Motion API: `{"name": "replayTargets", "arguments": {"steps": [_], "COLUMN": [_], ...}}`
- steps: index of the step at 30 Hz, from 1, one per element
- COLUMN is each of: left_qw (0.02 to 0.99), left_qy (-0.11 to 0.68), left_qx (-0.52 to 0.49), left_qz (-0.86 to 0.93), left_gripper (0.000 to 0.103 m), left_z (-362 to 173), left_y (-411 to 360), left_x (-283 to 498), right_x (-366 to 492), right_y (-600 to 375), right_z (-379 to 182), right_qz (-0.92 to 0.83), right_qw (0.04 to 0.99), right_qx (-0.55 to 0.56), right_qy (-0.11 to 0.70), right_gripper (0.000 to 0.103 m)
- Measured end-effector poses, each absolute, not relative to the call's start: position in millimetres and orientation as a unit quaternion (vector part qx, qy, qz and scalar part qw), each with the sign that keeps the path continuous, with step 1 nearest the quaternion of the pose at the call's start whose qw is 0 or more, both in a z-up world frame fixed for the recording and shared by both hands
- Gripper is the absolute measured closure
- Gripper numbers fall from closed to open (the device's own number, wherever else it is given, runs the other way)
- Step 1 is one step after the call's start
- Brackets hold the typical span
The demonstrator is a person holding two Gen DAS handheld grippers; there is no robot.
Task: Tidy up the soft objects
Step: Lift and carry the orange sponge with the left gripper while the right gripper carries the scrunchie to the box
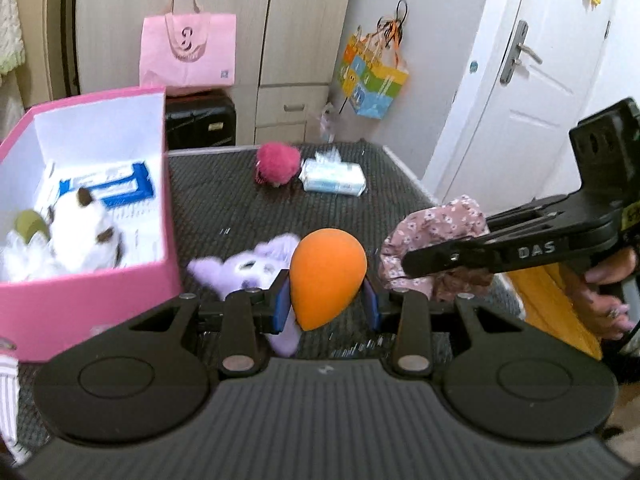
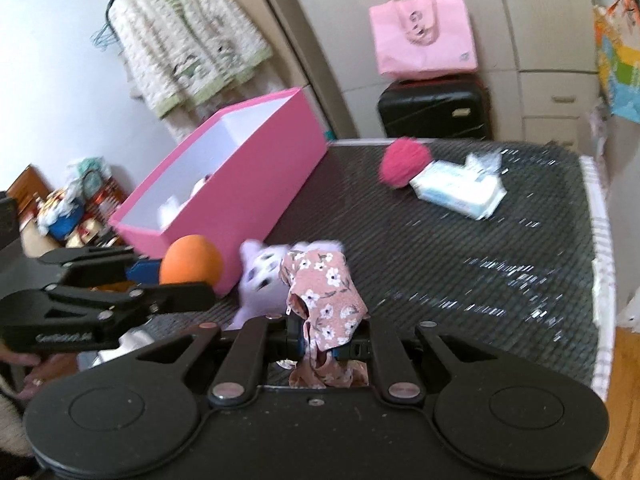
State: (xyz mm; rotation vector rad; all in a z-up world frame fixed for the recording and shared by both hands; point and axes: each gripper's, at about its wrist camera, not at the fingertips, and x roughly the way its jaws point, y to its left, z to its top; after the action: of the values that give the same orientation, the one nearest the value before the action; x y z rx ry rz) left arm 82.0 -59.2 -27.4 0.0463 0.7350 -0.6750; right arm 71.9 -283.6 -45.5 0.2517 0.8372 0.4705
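While both hands hung over the dark woven table (image 2: pixel 460 280), the left gripper (image 1: pixel 327 300) pinched an orange teardrop sponge (image 1: pixel 326 276) between its blue pads, and the right gripper (image 2: pixel 328 344) was clamped on a pink floral scrunchie (image 2: pixel 326 300). A purple plush toy (image 1: pixel 256 268) lay on the table just beside the pink box (image 1: pixel 86 300), which already held a white plush (image 1: pixel 82 236). A magenta pompom (image 2: pixel 404 162) and a tissue pack (image 2: pixel 460 190) sat farther off. To land both items cleanly, each gripper probably needed to clear the box's near wall and hang over its open interior before letting go, one after the other.
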Motion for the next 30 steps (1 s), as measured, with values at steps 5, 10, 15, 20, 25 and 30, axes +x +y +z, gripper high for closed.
{"name": "replayTargets", "arguments": {"steps": [5,10,15,20,25,30], "left_qw": [0.855,0.830,0.833,0.821,0.829,0.830], "left_qy": [0.397,0.439,0.445,0.464,0.451,0.447], "left_qx": [0.017,-0.001,0.012,0.013,0.022,0.019], "left_qz": [-0.334,-0.344,-0.328,-0.332,-0.330,-0.332], "left_gripper": [0.068,0.068,0.068,0.068,0.068,0.068], "left_z": [-26.9,-22.5,-12.9,-6.9,2.2,9.5], "left_y": [-34.7,-5.1,21.6,42.3,57.2,71.7], "left_x": [76.2,70.7,65.0,66.7,73.4,84.2], "right_x": [68.6,68.5,71.8,79.0,91.3,102.0], "right_y": [-259.6,-231.7,-202.8,-174.1,-149.9,-134.8], "right_z": [-41.8,-34.2,-24.9,-16.0,-8.7,0.4], "right_qz": [0.267,0.310,0.346,0.381,0.398,0.396], "right_qw": [0.855,0.832,0.813,0.793,0.784,0.787], "right_qx": [0.116,0.104,0.096,0.093,0.091,0.083], "right_qy": [0.430,0.448,0.459,0.466,0.469,0.465], "right_gripper": [0.088,0.088,0.088,0.087,0.086,0.085]}}
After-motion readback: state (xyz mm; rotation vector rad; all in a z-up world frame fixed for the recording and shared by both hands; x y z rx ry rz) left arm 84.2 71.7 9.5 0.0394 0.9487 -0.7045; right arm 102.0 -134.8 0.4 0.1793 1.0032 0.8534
